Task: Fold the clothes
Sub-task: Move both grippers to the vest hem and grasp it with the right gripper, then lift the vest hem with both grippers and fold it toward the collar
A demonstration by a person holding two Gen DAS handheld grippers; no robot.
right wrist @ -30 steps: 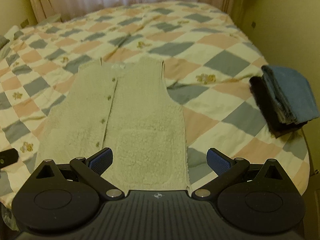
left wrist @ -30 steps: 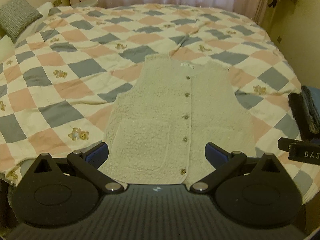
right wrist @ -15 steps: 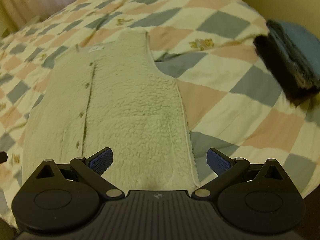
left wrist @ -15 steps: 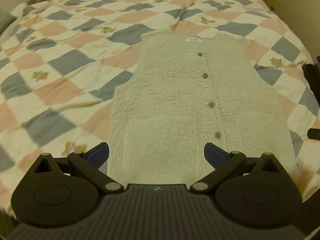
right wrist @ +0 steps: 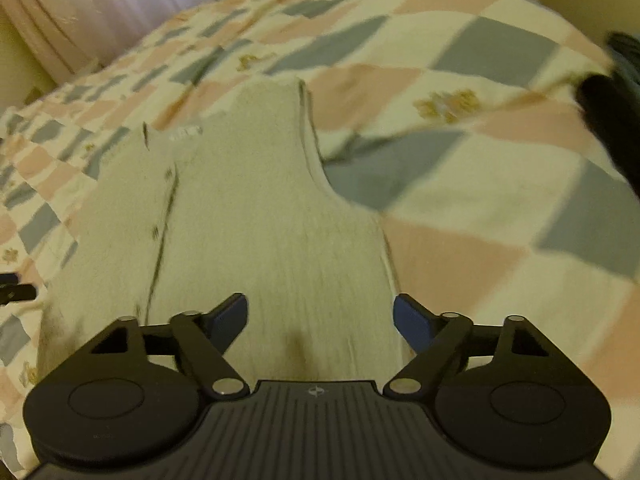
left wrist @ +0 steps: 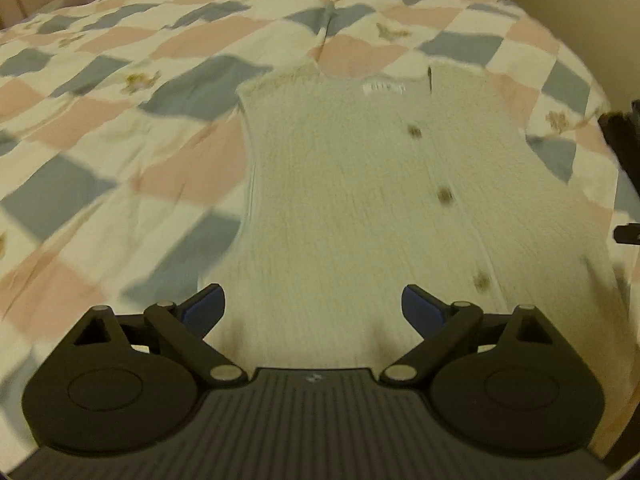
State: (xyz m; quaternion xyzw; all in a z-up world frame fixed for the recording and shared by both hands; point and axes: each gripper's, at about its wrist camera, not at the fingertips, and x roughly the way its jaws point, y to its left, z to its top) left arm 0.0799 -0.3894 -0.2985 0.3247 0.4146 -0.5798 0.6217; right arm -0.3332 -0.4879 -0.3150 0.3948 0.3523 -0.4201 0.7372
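One fleece vest (left wrist: pixel 360 200) is lying on one patchwork quilt (left wrist: pixel 120 140), with three buttons (left wrist: pixel 444 195) showing down its front and one white label (left wrist: pixel 382 88) at the neck. Two grippers are hovering over it, the left gripper (left wrist: pixel 314 306) and the right gripper (right wrist: pixel 320 316), each showing two blue fingertips (right wrist: pixel 408 320) spread wide.

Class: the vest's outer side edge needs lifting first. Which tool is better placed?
Right, probably. The right tool, open, straddles the cream fleece button vest's side edge. The left tool, open too, has only its left finger at the opposite edge.
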